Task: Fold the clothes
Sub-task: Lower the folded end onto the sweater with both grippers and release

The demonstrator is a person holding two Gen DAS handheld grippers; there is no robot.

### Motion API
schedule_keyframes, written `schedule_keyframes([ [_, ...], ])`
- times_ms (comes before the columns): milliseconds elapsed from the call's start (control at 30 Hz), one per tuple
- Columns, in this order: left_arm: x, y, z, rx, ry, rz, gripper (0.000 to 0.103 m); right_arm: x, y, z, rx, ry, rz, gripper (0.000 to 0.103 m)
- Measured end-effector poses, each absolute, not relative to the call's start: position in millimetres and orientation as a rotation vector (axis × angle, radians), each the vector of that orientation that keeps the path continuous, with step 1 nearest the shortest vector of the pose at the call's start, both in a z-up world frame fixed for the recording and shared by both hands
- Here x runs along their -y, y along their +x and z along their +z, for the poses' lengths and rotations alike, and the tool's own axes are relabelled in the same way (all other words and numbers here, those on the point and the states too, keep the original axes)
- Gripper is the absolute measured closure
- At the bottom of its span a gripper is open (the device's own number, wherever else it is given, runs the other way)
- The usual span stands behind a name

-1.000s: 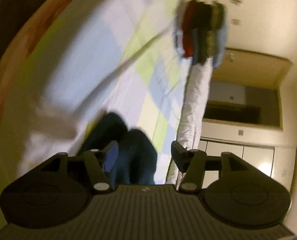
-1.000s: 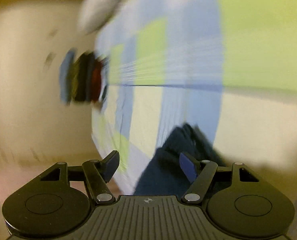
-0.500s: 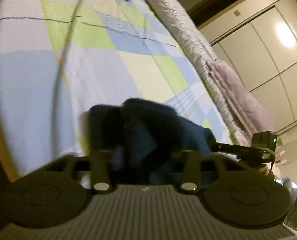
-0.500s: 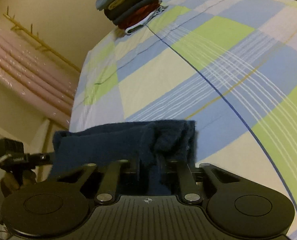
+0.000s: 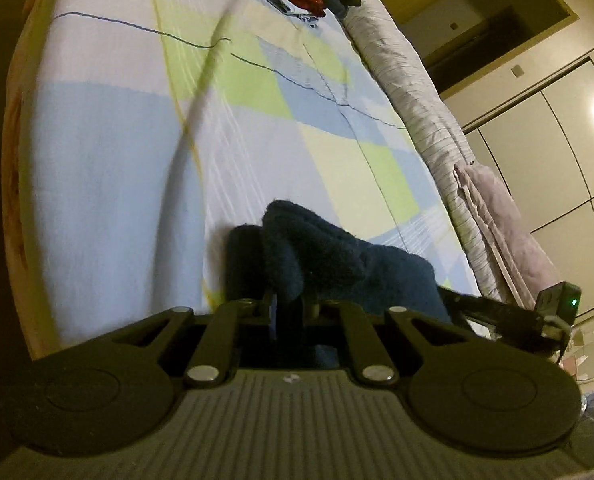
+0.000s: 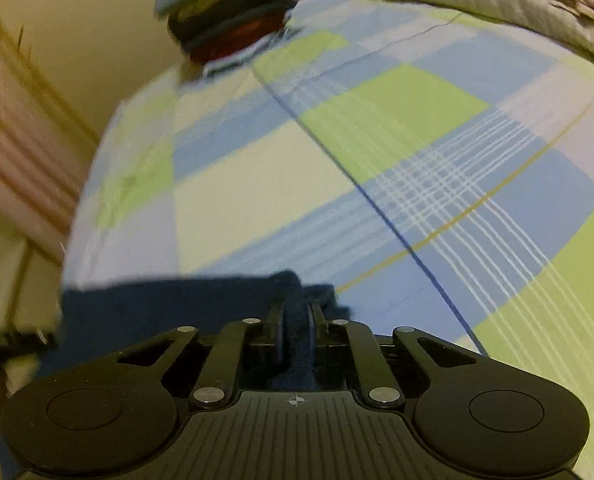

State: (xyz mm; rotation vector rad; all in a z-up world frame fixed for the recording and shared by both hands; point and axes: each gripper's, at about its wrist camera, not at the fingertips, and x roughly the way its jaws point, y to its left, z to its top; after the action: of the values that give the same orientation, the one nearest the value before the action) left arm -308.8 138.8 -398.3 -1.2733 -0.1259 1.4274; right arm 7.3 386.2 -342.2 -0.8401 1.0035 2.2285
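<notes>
- Left wrist view: the left claw [image 5: 291, 308] was clamped on a bunched edge of the dark blue towel [image 5: 337, 256], its jaws easing open slightly, the towel low over the checked bed [image 5: 117, 140]. Best practice: keep the edge taut and level with the other claw. A blurred pale streak could not be identified.
- Right wrist view: the right claw [image 6: 295, 328] pinched the towel's [image 6: 157, 300] opposite edge, jaws easing open; grip should be firmed. The folded pile [image 6: 225, 20] was blurred, its lower layers indistinct.

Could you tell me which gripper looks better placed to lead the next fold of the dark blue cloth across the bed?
Neither clearly: the left gripper and right gripper each pinch the dark blue cloth.
</notes>
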Motion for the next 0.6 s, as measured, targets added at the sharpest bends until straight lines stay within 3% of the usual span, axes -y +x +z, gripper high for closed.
schedule_keyframes([
  [33, -137, -310, -398, 0.135, -1.281, 1.420, 0.091, -388, 9, -342, -1.035, -0.824, 2.229, 0.074],
  [67, -137, -311, -399, 0.147, -1.289, 1.413, 0.090, -387, 13, -339, -1.036, -0.803, 2.238, 0.057],
  [100, -136, -312, -400, 0.161, -1.295, 1.407, 0.088, -386, 16, -334, -1.024, -0.781, 2.251, 0.051],
  [200, -138, -315, -400, 0.213, -1.304, 1.402, 0.078, -385, 14, -330, -0.990, -0.788, 2.305, 0.051],
  [267, -142, -316, -400, 0.249, -1.308, 1.405, 0.077, -384, 4, -336, -0.968, -0.855, 2.312, 0.052],
  [300, -145, -317, -399, 0.256, -1.296, 1.403, 0.077, -383, -2, -341, -0.952, -0.888, 2.321, 0.064],
  [333, -149, -317, -398, 0.259, -1.281, 1.400, 0.085, -380, -6, -343, -0.923, -0.900, 2.339, 0.080],
  [367, -152, -317, -396, 0.263, -1.266, 1.397, 0.097, -377, -9, -343, -0.876, -0.899, 2.352, 0.091],
  [400, -152, -318, -393, 0.264, -1.246, 1.404, 0.096, -374, -10, -340, -0.841, -0.883, 2.360, 0.096],
  [600, -145, -323, -393, 0.269, -1.235, 1.492, 0.096, -377, -16, -335, -0.716, -0.796, 2.280, 0.100],
])
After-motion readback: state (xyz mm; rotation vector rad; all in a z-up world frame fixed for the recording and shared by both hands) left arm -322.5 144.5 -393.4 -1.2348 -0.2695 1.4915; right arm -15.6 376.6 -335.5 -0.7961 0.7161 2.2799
